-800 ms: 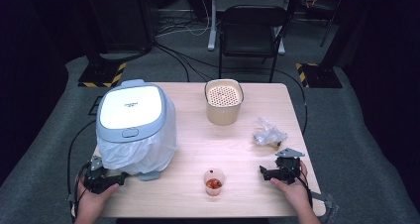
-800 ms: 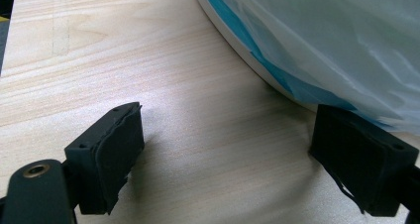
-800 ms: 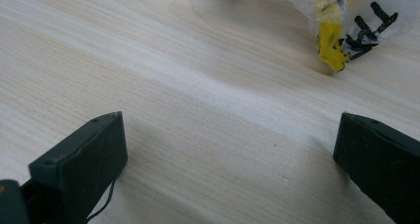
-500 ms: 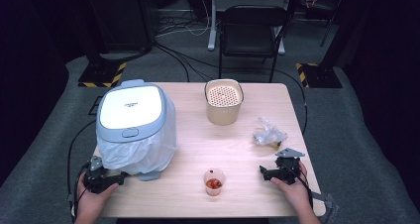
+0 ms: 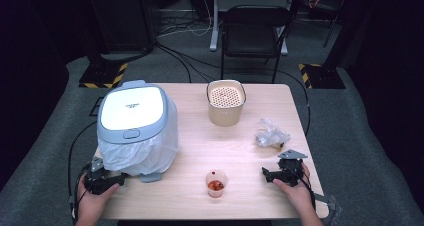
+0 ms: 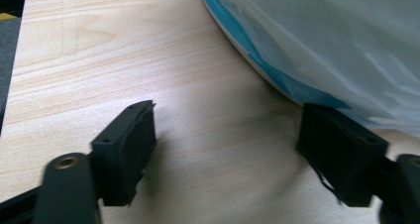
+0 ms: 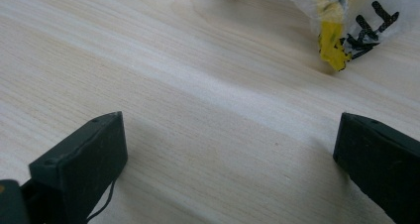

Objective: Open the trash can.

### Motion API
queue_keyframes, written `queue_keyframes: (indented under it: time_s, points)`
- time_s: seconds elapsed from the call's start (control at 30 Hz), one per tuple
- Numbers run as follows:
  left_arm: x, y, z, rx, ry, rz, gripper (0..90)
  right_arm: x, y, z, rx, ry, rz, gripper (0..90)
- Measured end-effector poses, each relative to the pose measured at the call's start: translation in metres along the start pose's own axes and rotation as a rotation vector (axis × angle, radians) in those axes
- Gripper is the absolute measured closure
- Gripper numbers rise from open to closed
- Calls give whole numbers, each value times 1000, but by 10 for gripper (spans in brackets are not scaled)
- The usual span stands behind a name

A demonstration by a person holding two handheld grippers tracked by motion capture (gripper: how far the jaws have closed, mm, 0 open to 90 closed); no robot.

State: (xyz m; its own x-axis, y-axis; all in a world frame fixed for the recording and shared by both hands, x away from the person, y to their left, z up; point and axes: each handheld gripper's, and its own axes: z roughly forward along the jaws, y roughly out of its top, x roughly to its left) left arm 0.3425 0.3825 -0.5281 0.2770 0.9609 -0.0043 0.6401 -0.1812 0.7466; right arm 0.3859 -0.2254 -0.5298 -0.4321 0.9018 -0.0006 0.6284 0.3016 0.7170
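Both grippers rest low on the table (image 5: 240, 141) — jaws spread wide, nothing between them. The left gripper (image 5: 102, 178) sits just beside the bagged bin (image 5: 135, 128); the right gripper (image 5: 281, 173) sits near the crumpled plastic bag (image 5: 271, 136).

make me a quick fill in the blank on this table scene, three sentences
1. The lidded bin is lined with a ____ plastic bag.
2. The small clear cup of red pieces stands between the left gripper and the ____ gripper.
3. Both grippers rest on the table with their fingers ____ and nothing between them.

Missing words: white; right; open

Wooden table (image 5: 190, 136): lidded bin (image 5: 135, 128), beige container (image 5: 226, 103), cup (image 5: 216, 182), crumpled wrapper (image 5: 271, 136).
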Motion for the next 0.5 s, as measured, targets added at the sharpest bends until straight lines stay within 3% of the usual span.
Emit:
queue_keyframes:
  time_s: [0.1,0.13,0.17,0.2,0.27,0.33,0.5]
  points:
    - [-2,1,-3,18,-8,6,298,0,0,0,0,0,0,0]
    - [-5,0,-3,1,-12,-25,326,0,0,0,0,0,0,0]
    - [-6,0,-4,5,-19,-28,342,0,0,0,0,0,0,0]
    - [-5,1,-8,38,-25,-18,357,0,0,0,0,-1,4,0]
    - [-7,3,-14,36,-24,-52,361,0,0,0,0,-1,5,0]
    - [-9,9,-25,26,-52,-73,363,1,0,0,0,-2,7,0]
    - [-14,13,-44,22,-74,-68,359,1,0,0,0,-3,8,0]
